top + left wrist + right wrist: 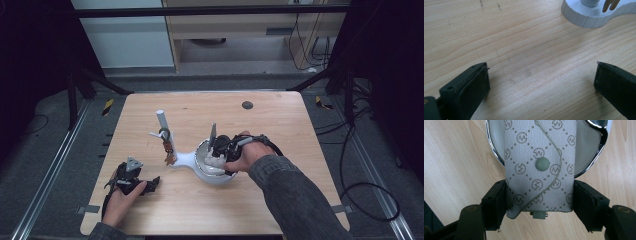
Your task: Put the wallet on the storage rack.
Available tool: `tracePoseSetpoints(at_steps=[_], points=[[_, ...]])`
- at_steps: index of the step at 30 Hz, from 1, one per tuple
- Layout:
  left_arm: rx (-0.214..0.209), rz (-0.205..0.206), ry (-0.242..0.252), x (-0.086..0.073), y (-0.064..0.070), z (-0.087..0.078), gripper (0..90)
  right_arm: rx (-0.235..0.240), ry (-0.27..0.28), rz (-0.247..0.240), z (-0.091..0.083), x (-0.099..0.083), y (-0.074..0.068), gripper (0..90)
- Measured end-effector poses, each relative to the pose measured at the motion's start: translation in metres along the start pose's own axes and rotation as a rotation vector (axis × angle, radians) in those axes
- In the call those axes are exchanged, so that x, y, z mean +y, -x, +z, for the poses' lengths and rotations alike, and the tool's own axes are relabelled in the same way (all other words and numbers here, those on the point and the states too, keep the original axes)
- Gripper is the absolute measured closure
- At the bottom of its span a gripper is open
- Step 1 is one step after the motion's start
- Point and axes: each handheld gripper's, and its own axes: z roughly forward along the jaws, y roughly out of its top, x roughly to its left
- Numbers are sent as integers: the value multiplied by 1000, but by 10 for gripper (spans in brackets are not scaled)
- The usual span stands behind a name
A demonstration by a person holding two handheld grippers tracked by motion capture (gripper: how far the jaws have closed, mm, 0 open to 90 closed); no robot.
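Two grippers were at work over a light wooden table (280, 120).

High view: the left gripper (152, 184) rested low on the table at about 8 o'clock, held by the left hand (120, 202), well apart from a white stand (182, 160) near the table's middle. A white post (162, 122) rose from that stand, with small keys or charms (169, 150) hanging beside it. The right gripper (216, 150) sat over the stand's round dish (212, 175) at about 4 o'clock from the post, with the right hand (250, 155) around it. A dark round spot (247, 105) lay on the table at 12 o'clock.

Left gripper view: jaws stood wide apart with bare wood between them, nothing held. The ribbed edge of the white stand (586, 17) showed at 1 o'clock.

Right gripper view: the right gripper (540, 202) was clamped on a grey patterned pouch (540, 165) with a round snap button (542, 164), the black pads pressing both its long sides. The pouch's far end lay over the chrome-rimmed dish (599, 147); whether it touched the dish, could not tell. A small metal part (539, 215) stuck out at the pouch's near end, 6 o'clock.
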Motion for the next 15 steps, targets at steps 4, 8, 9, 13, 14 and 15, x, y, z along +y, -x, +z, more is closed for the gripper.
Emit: tracePoseSetpoints(at_steps=[4, 8, 9, 13, 14, 15], points=[[-1, 1, 0, 0, 0, 0, 0, 2, -6, -1, 1, 4, 2, 317], [-2, 2, 0, 0, 0, 0, 0, 2, -7, 1, 2, 6, 2, 317], [-2, 2, 0, 0, 0, 0, 0, 3, -8, -1, 3, 6, 2, 317], [-2, 2, 0, 0, 0, 0, 0, -1, -12, -2, 4, 7, 2, 317], [-2, 2, 0, 0, 0, 0, 0, -2, -13, 2, 4, 7, 2, 317], [-2, 2, 0, 0, 0, 0, 0, -3, -11, -2, 5, 7, 2, 316]])
